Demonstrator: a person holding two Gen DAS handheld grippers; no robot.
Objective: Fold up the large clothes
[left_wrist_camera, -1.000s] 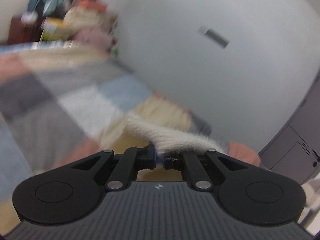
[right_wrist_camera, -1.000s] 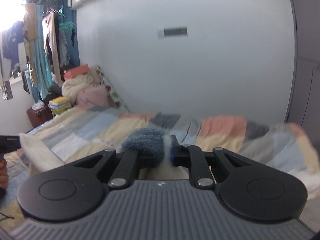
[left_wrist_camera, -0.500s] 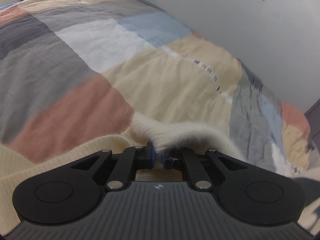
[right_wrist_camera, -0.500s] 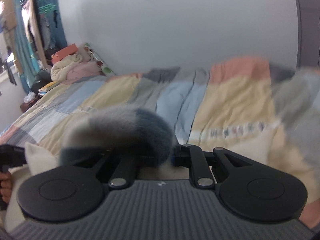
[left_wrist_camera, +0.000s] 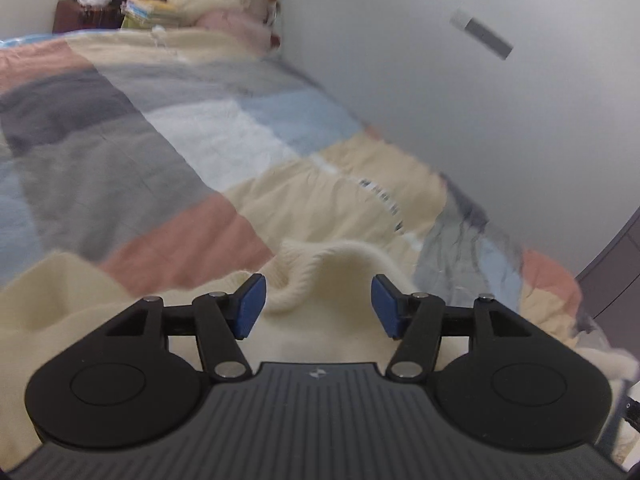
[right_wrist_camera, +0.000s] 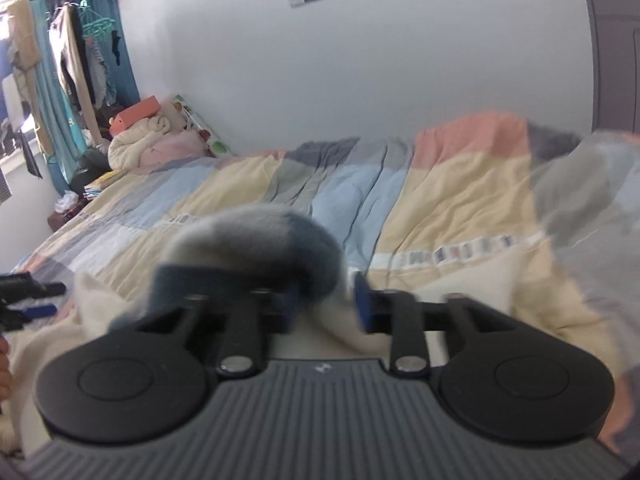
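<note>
A sweater [left_wrist_camera: 332, 320] lies on the quilt [left_wrist_camera: 172, 152] that covers the bed, with the wall [left_wrist_camera: 440, 80] along the bed's far side. In the left wrist view the left gripper [left_wrist_camera: 318, 306] sits over the sweater, a raised fold of it between the parted jaws and touching neither pad. At the bed's far end a heap of bedding [right_wrist_camera: 144, 142] lies against the wall, hanging clothes [right_wrist_camera: 76, 60] to its left, and in the right wrist view the left gripper shows at the left edge.
</note>
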